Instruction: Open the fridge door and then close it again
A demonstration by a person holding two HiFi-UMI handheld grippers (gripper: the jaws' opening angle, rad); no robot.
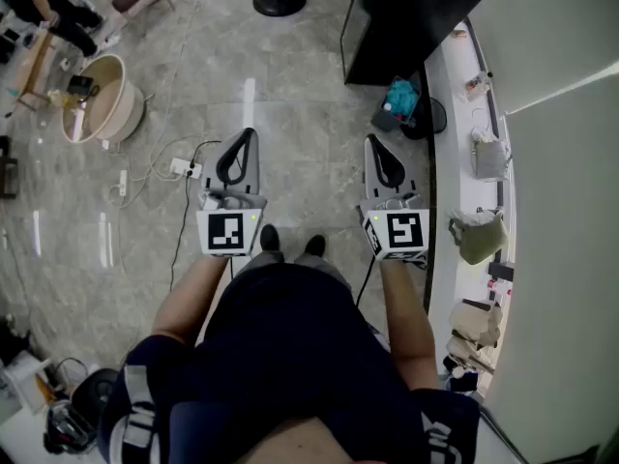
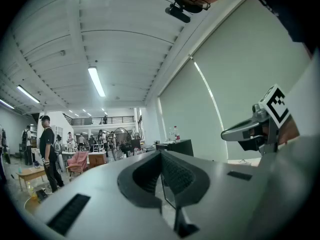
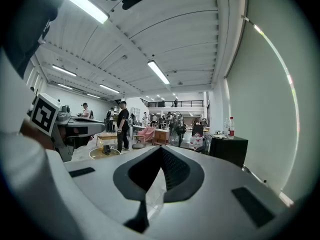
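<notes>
Most of the head view is taken up by a grey stone-tiled floor [image 1: 290,85]. It is bounded on the right by a pale wall [image 1: 571,259], with a white ledge [image 1: 447,177] run along its foot. The fridge [image 1: 411,22], as far as can be told the black box-shaped unit, is found beside that ledge. It is ahead and to the right of both grippers and well apart from them. No writing can be made out on it, and whether its door is ajar cannot be told. A round beige tub [image 1: 102,95] is set on the floor far off to the left.

Now to the tools. The left gripper [image 1: 250,135] is held out level over the floor, its jaws pressed together with nothing caught between them. The right gripper [image 1: 373,141] is held alongside it, nearer the ledge, and there too the jaws are brought fully together on nothing. Each is topped by a marker cube [image 1: 228,232] on which black-and-white square patterns are printed. A white power strip [image 1: 184,169] is seen lying on the floor just left of the left gripper. On top of the fridge two bottles [image 3: 229,127] are stood, one banded in red, its print too small to be read.
</notes>
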